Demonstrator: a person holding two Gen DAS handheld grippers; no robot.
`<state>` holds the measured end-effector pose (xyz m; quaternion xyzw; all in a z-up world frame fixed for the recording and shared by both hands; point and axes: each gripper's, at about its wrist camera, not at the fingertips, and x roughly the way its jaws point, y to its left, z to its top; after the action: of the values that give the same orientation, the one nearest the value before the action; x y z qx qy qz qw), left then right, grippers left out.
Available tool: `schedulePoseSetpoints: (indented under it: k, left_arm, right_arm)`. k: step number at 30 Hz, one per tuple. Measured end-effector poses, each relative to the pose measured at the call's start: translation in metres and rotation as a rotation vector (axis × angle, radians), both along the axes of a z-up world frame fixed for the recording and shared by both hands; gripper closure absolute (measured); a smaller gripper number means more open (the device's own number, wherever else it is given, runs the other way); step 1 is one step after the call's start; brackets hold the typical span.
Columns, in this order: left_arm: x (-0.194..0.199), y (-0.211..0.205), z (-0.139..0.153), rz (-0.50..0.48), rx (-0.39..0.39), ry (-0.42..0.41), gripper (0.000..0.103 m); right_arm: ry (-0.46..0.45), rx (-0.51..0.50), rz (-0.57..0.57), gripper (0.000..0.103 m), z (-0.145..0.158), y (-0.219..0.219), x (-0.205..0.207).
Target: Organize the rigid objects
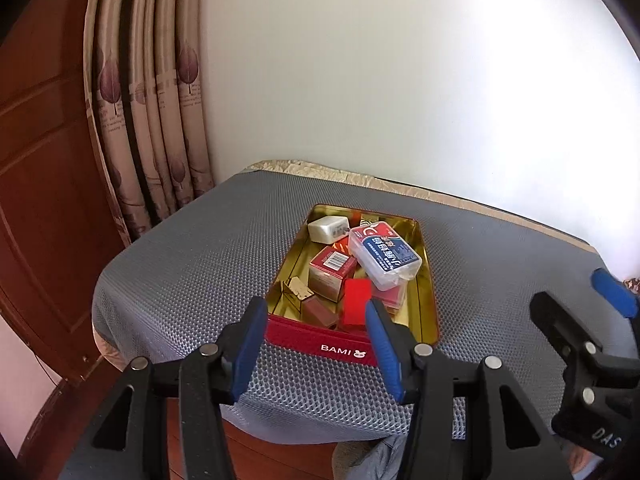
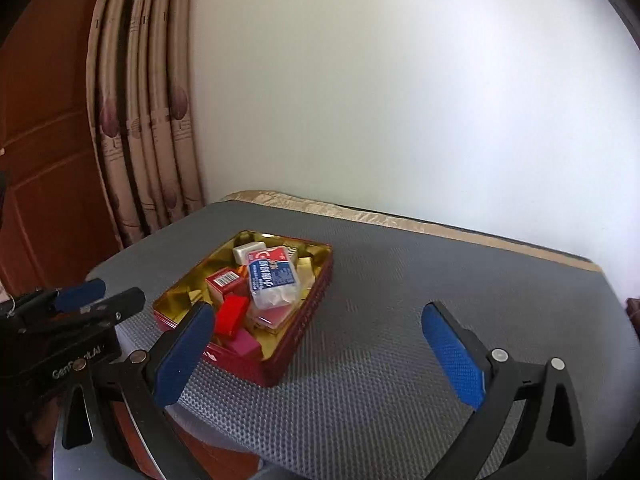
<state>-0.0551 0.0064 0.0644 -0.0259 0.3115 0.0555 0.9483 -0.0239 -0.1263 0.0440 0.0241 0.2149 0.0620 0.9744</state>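
Red tin [image 1: 320, 344] full of little boxes, parked on the grey-matted desk [image 1: 180, 280]

The clear plastic box [image 1: 384, 256] is seen lying on top of the pile, white charger [image 1: 328, 230] at the tin's far end. Left gripper [image 1: 316, 340] is held partly open just short of the tin's near wall, nothing gripped. Right gripper [image 2: 320, 352] is spread wide over bare mat, fingers [image 2: 452, 356] empty.

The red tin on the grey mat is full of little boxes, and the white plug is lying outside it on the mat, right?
Not quite. The white plug lies inside the red tin, in its far corner, not out on the grey mat. The left wrist view shows it. The little boxes are in there too.
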Motion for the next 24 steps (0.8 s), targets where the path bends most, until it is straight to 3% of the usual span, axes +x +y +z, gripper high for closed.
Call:
schedulePoseSetpoints:
  k: [4, 15, 19, 24]
  left_arm:
    - [-0.004, 0.001, 0.001, -0.003, -0.008, -0.011, 0.051]
    - [-0.019, -0.003, 0.014, -0.028, 0.003, -0.096, 0.051]
    - [-0.022, -0.009, 0.017, -0.045, 0.045, -0.114, 0.044]
    - [-0.019, -0.006, 0.016, -0.037, 0.041, -0.107, 0.042]
  right_arm:
    - [-0.026, -0.041, -0.105, 0.000, 0.004, -0.001, -0.015]
    - [-0.081, -0.050, -0.067, 0.000, 0.014, -0.005, -0.038]
    - [-0.087, -0.042, -0.063, 0.000, 0.015, -0.009, -0.039]
    - [-0.077, -0.030, -0.066, 0.000, 0.013, -0.012, -0.039]
